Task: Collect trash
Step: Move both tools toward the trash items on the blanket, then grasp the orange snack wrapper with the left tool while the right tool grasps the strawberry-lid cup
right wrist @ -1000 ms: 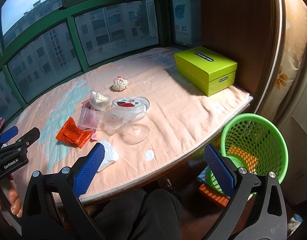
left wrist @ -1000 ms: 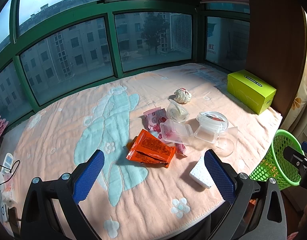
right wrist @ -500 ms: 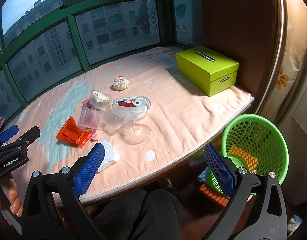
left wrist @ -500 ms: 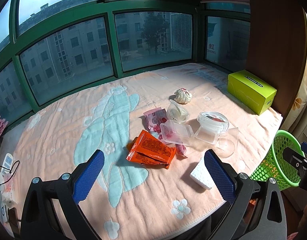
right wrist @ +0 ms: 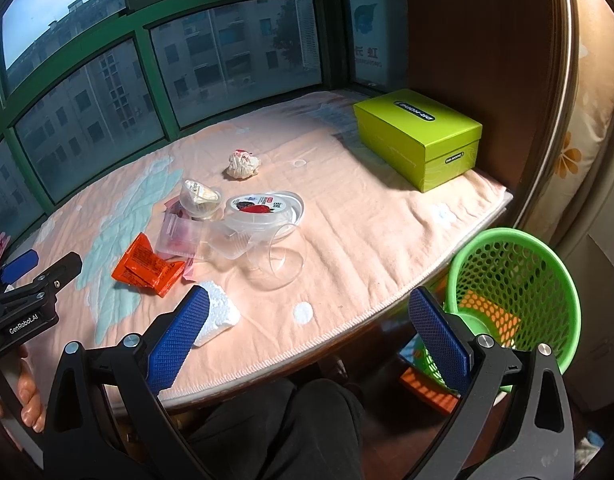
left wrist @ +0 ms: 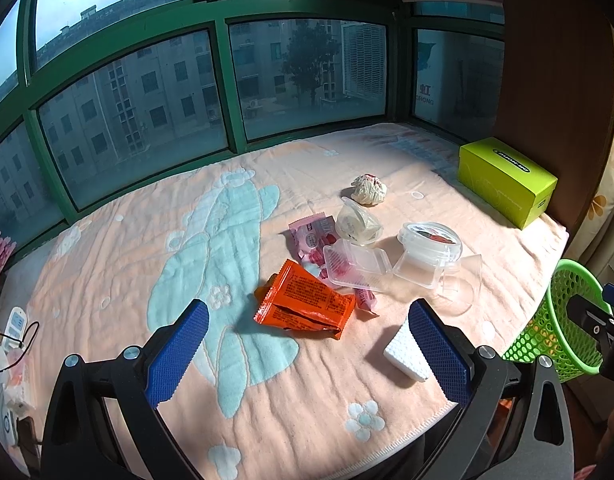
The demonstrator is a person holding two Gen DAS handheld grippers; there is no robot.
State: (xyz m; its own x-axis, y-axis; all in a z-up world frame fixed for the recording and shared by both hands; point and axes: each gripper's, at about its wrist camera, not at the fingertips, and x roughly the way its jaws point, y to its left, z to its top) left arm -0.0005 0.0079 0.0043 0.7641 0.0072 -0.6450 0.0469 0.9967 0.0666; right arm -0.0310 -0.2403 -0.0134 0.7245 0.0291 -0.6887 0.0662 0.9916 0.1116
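Trash lies in a cluster on the peach blanket: an orange wrapper [left wrist: 307,302], a pink wrapper [left wrist: 309,236], a clear clamshell box [left wrist: 357,266], a lidded round tub [left wrist: 429,240], a clear cup on its side [left wrist: 457,284], a crumpled tissue [left wrist: 369,189] and a white foam block [left wrist: 407,350]. A green mesh basket [right wrist: 515,292] stands on the floor at the right edge. My left gripper [left wrist: 307,354] is open and empty, just short of the orange wrapper. My right gripper [right wrist: 307,338] is open and empty over the table's front edge, left of the basket.
A lime-green box [right wrist: 419,136] sits at the far right against a wooden wall. Green-framed windows run along the back. The blanket's front edge [right wrist: 347,326] overhangs the table. A person's dark-clothed legs [right wrist: 283,428] are below. Small devices and a cable [left wrist: 15,344] lie at the left.
The left gripper has drawn back slightly; the trash looks a little farther. The right view has shifted a little. Both grippers stay open and empty.
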